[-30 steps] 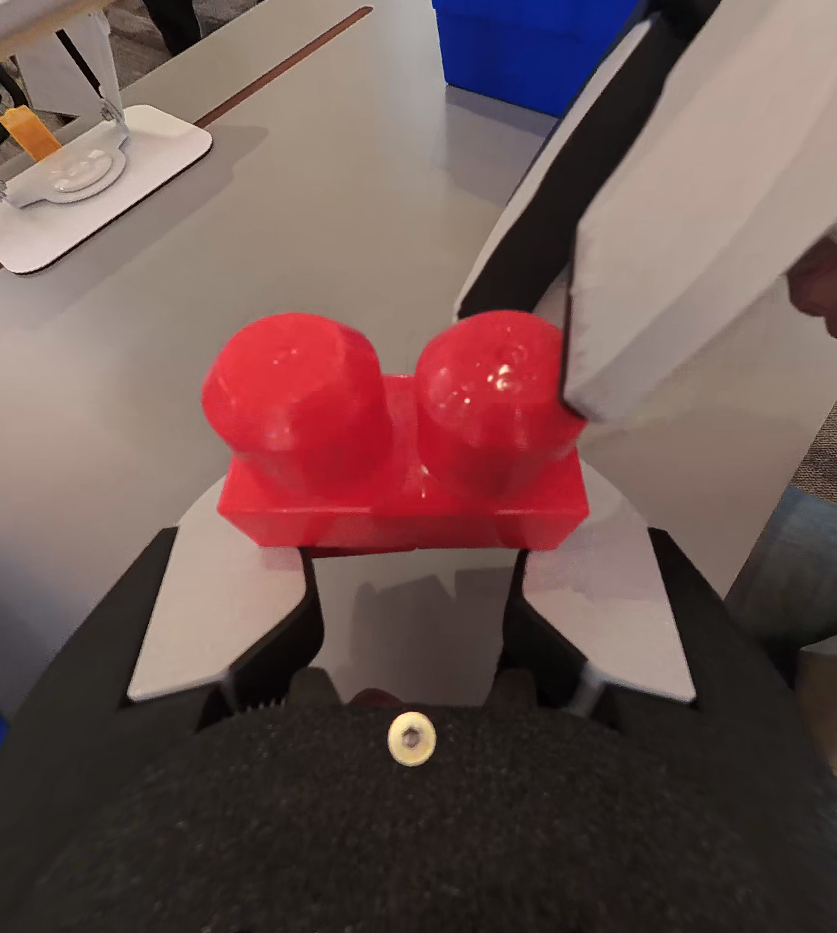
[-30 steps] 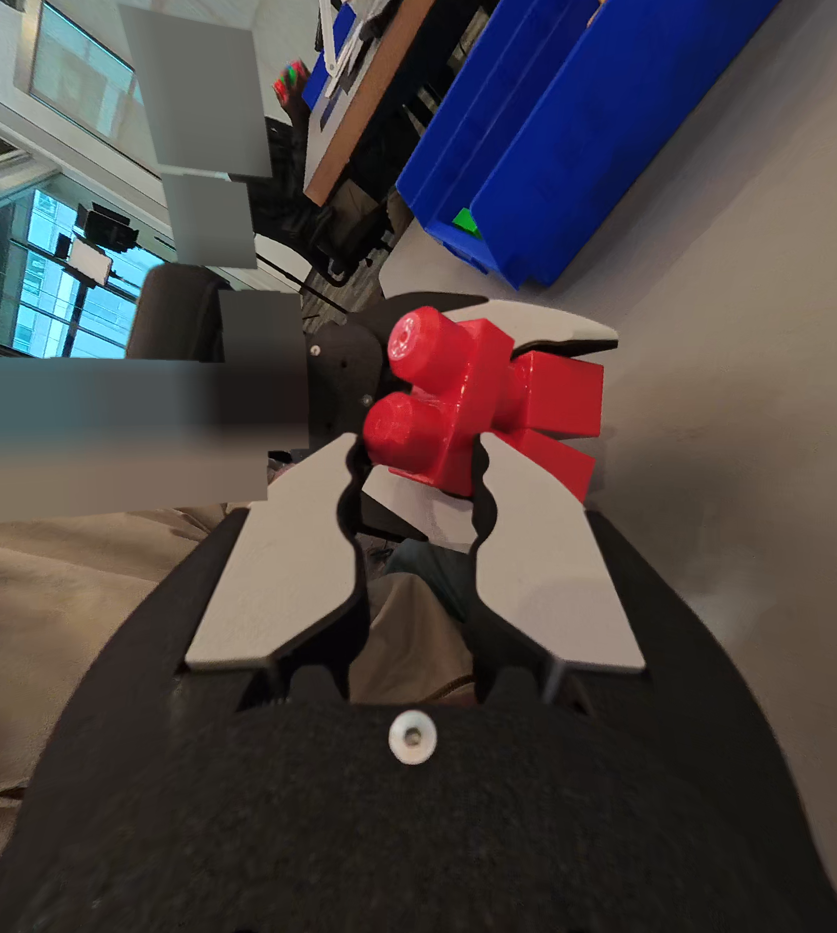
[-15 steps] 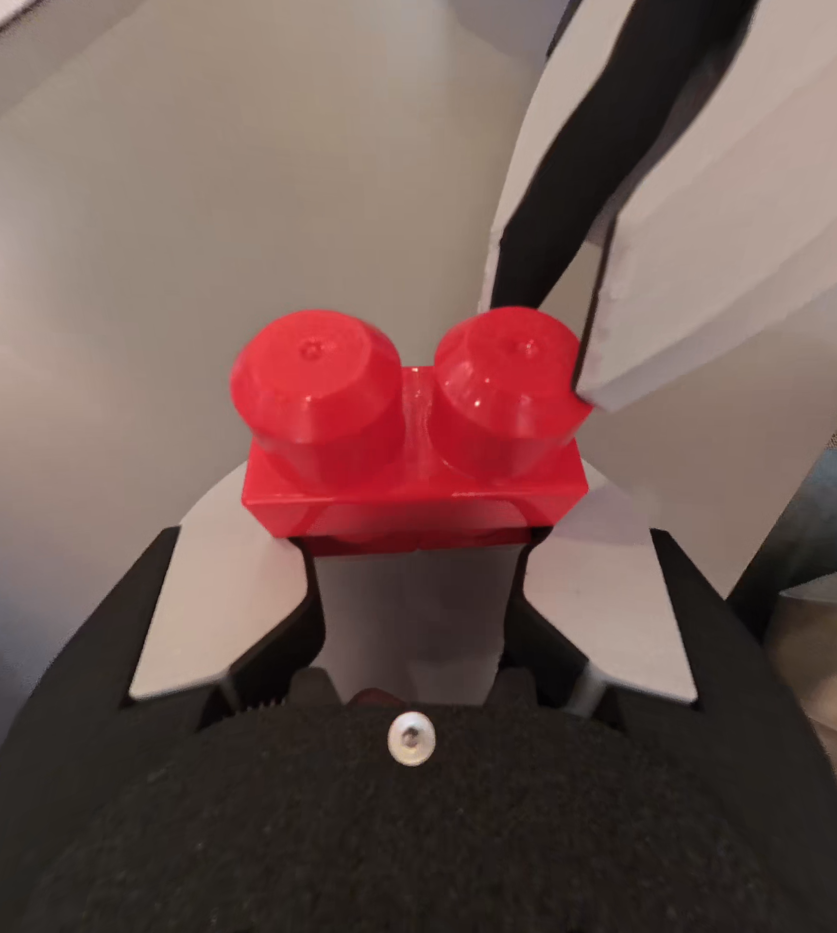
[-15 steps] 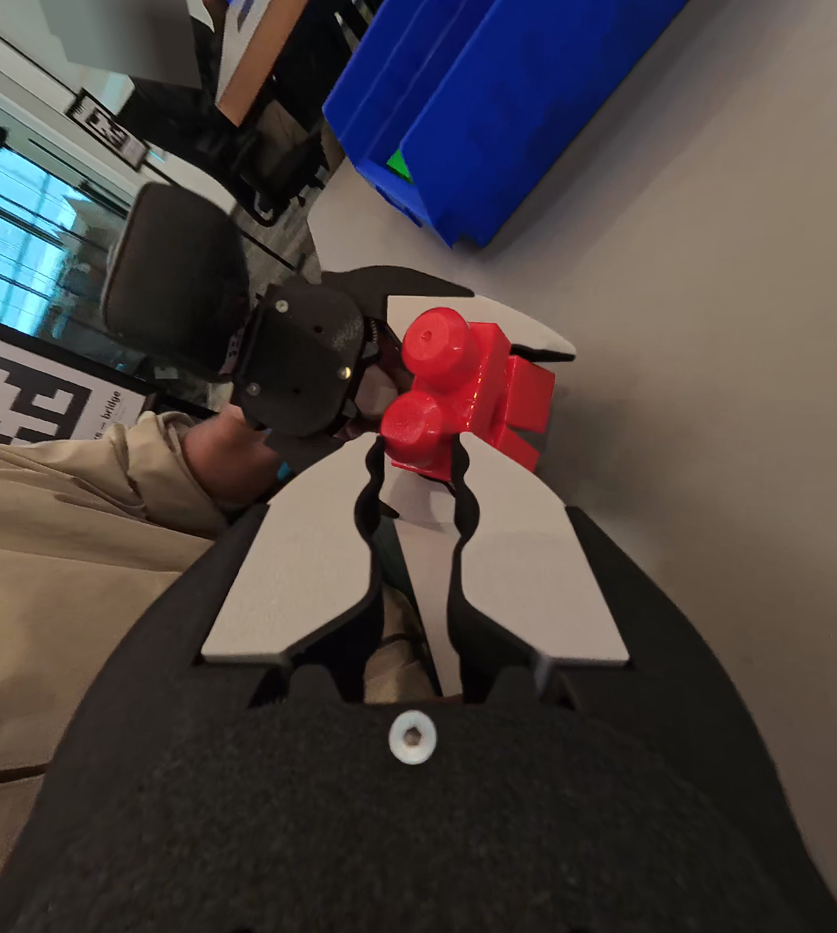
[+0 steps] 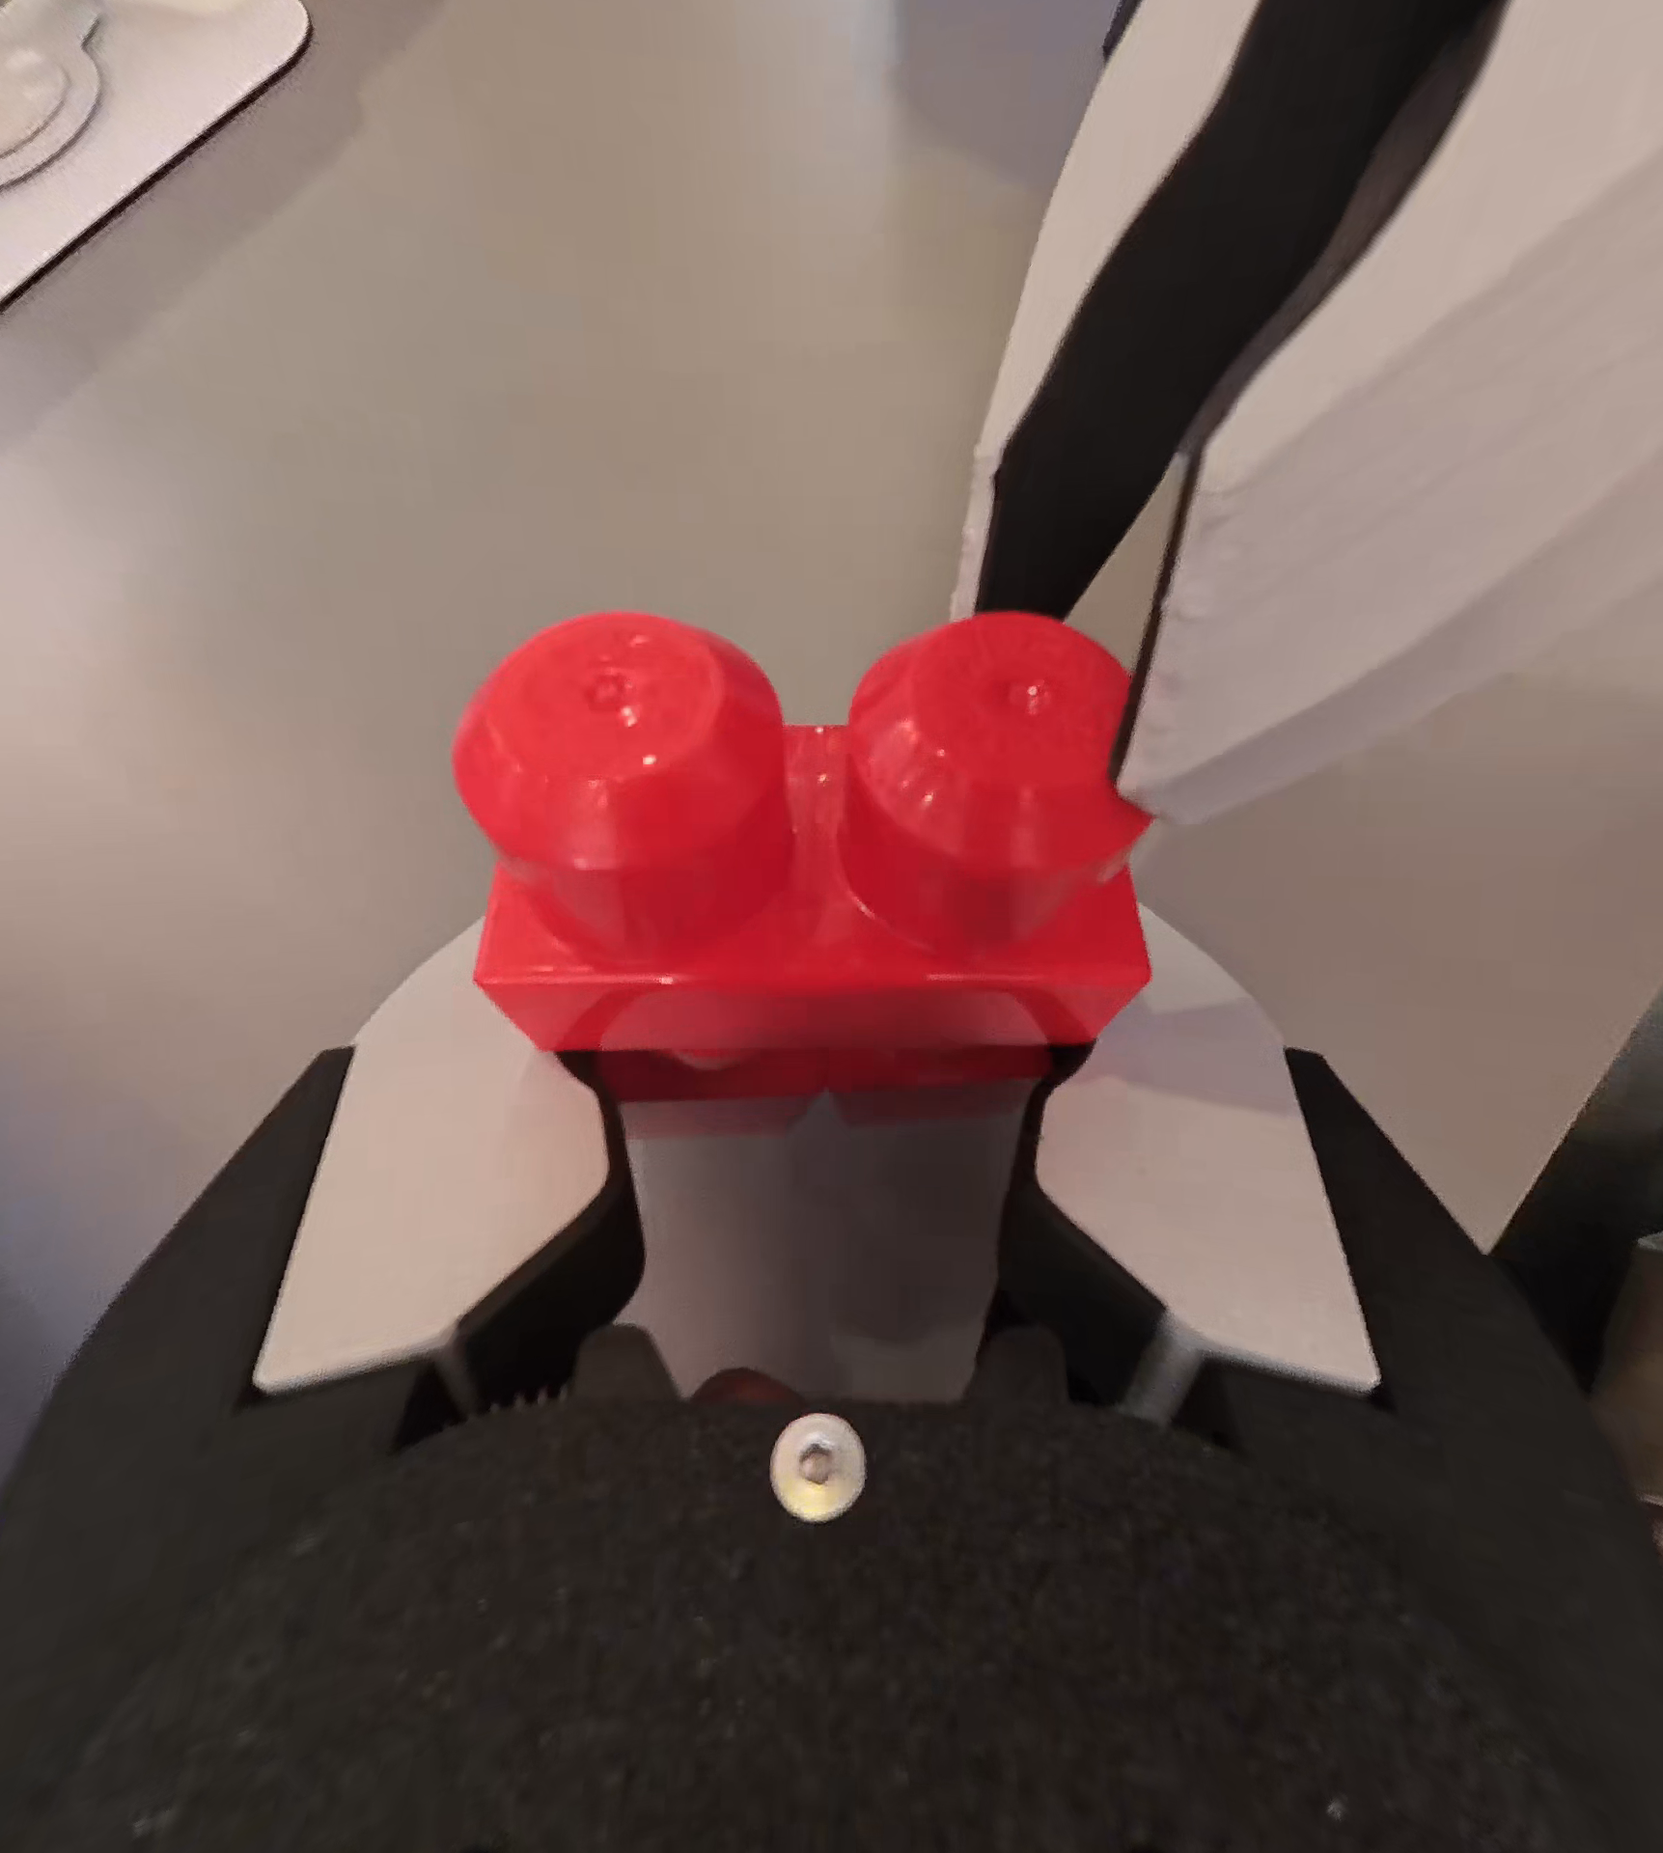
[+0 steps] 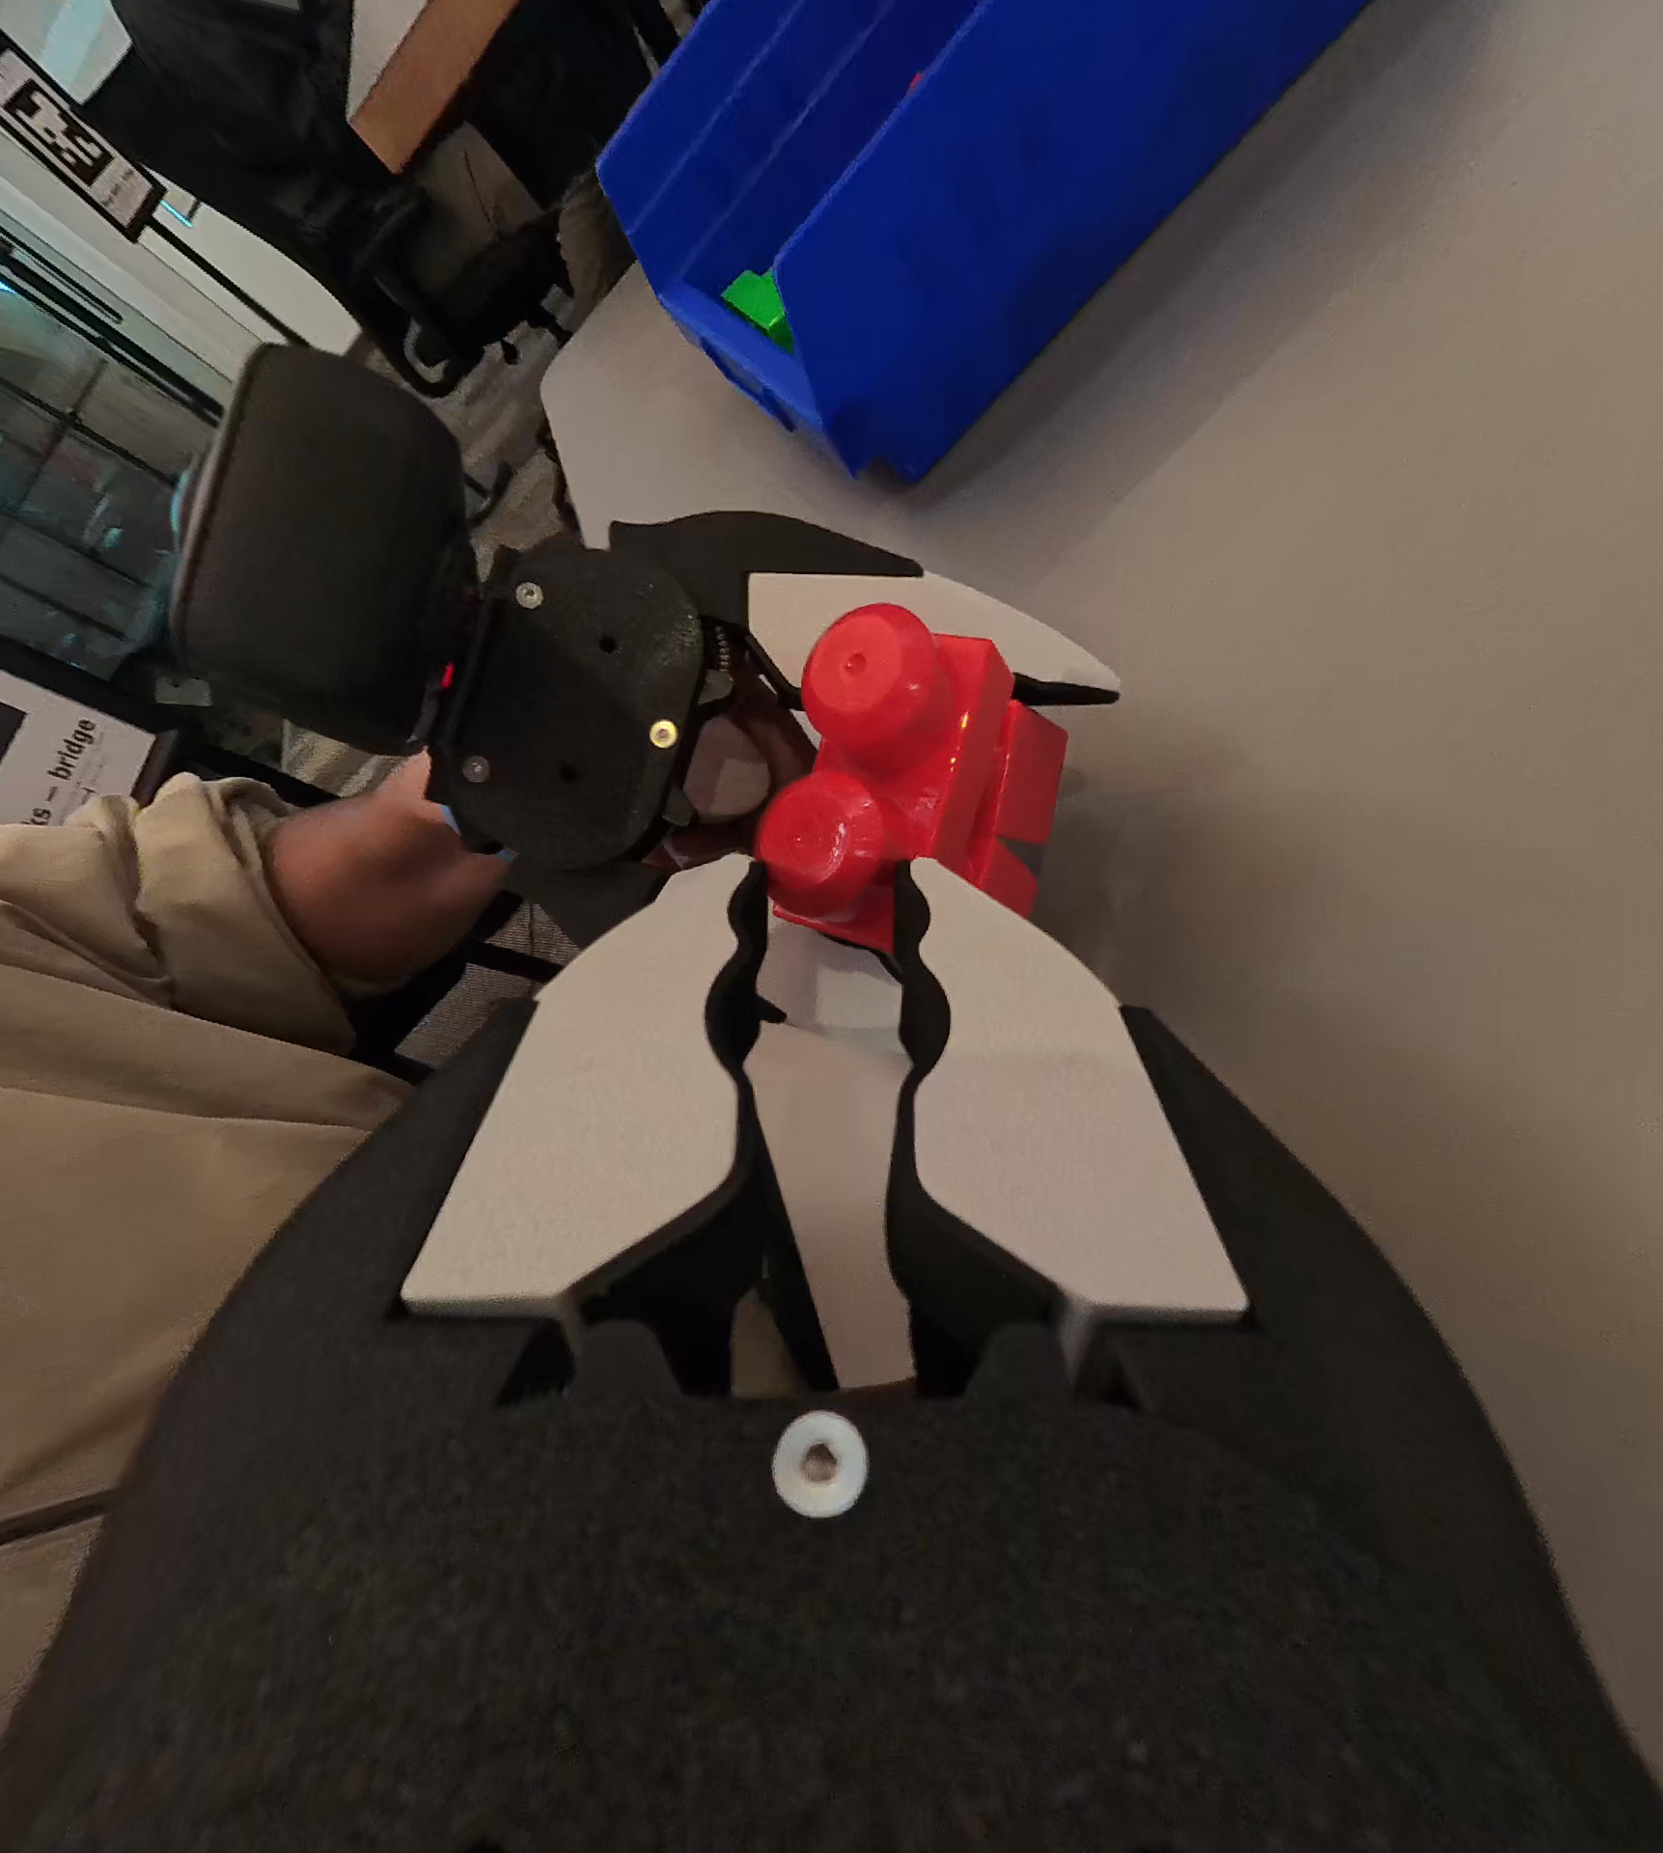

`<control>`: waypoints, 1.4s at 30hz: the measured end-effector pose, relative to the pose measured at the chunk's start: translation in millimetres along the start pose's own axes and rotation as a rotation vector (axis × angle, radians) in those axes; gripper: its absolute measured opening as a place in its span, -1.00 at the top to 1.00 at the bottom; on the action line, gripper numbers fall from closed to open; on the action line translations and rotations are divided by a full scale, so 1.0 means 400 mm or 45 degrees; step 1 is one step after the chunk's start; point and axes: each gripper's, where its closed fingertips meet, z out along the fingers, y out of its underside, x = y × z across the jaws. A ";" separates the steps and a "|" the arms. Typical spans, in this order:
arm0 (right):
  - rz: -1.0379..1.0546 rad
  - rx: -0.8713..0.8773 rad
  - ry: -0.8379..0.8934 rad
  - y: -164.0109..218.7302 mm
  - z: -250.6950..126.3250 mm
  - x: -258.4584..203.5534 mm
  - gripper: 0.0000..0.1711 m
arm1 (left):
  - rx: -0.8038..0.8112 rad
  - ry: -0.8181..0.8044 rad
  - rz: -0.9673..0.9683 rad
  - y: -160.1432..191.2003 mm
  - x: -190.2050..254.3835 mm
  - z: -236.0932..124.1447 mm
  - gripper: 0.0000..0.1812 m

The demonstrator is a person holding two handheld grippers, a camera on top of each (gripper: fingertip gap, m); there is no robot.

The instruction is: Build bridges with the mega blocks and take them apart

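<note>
Left wrist view: the left gripper (image 5: 812, 1013) pinches the lower red blocks (image 5: 812, 1088) of a stack, with a two-stud red block (image 5: 807, 882) on top, held above the grey table (image 5: 506, 401). Right wrist view shows the right gripper (image 6: 832, 882) clamped around one stud of that top block (image 6: 907, 762). A blue bin (image 6: 957, 221) holding a green block (image 6: 757, 306) sits well beyond.
</note>
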 end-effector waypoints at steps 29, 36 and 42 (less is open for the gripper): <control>-0.096 0.225 -0.013 -0.032 0.006 -0.016 0.77 | 0.065 0.087 -0.138 -0.003 0.004 -0.008 0.03; -0.141 0.271 0.027 -0.042 0.002 -0.028 0.77 | 0.100 0.109 -0.166 -0.019 0.008 -0.016 0.03; -0.157 0.192 0.020 -0.058 -0.002 -0.041 0.76 | 0.168 0.108 -0.161 -0.038 0.001 -0.029 0.03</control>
